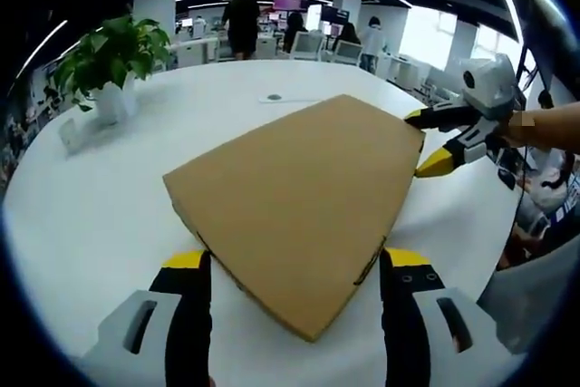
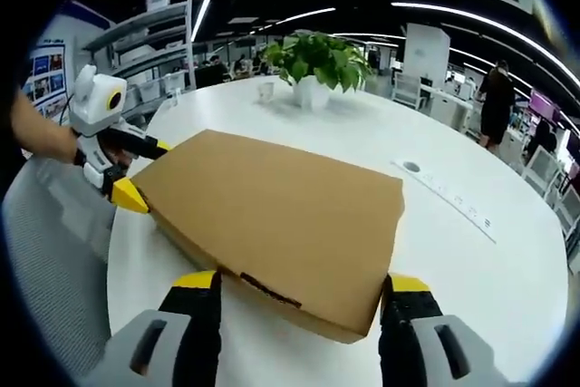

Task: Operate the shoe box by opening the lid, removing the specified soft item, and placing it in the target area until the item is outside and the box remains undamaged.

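Note:
A closed brown cardboard shoe box [image 1: 294, 197] lies flat on the round white table [image 1: 100, 215], its lid down. My left gripper [image 1: 294, 262] is open, its yellow-tipped jaws standing either side of the box's near corner. My right gripper [image 1: 430, 140] comes in from the right, open around the far right corner. In the right gripper view the box [image 2: 272, 210] spreads ahead. There my right gripper [image 2: 303, 282] is open and straddles the near edge. The left gripper [image 2: 141, 171], held by a hand, is open at the box's left corner. What the box holds is hidden.
A potted green plant [image 1: 113, 56] [image 2: 313, 61] stands on the far side of the table, with a small card stand [image 1: 71, 133] beside it. A round socket plate [image 1: 274, 97] [image 2: 412, 168] sits in the tabletop. People [image 1: 242, 20] and office chairs are beyond the table.

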Motion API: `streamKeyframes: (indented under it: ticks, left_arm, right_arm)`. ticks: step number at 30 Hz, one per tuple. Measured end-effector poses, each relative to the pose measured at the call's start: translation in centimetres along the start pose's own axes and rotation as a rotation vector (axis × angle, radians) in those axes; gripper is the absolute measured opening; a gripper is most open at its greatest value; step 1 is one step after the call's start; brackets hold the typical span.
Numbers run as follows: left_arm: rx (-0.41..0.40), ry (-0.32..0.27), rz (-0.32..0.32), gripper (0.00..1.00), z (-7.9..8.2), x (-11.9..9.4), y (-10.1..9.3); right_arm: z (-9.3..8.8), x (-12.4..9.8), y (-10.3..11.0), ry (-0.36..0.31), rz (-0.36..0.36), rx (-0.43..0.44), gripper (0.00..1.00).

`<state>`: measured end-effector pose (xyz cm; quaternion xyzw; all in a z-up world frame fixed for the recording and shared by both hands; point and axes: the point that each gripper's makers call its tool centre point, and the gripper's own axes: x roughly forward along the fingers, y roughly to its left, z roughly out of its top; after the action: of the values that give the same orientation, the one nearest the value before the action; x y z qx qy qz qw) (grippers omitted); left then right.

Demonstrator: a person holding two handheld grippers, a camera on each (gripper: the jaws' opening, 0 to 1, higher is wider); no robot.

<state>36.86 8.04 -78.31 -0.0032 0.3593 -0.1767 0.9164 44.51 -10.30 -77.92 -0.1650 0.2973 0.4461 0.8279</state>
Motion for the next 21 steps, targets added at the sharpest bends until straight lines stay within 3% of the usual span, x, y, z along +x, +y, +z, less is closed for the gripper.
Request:
streamKeyframes:
  ticks: [13, 21]
  left_arm:
    - [0.058, 0.039, -0.063, 0.78, -0.1, -0.4, 1.6]
    - [0.097, 0.063, -0.106, 0.78, -0.4, -0.8, 2.8]
  right_arm:
    - [0.0, -0.2, 1.5, -0.002, -0.028, 0.051, 0.65]
    - [-0.2, -0.4, 2.7, 0.012, -0.036, 0.039, 0.59]
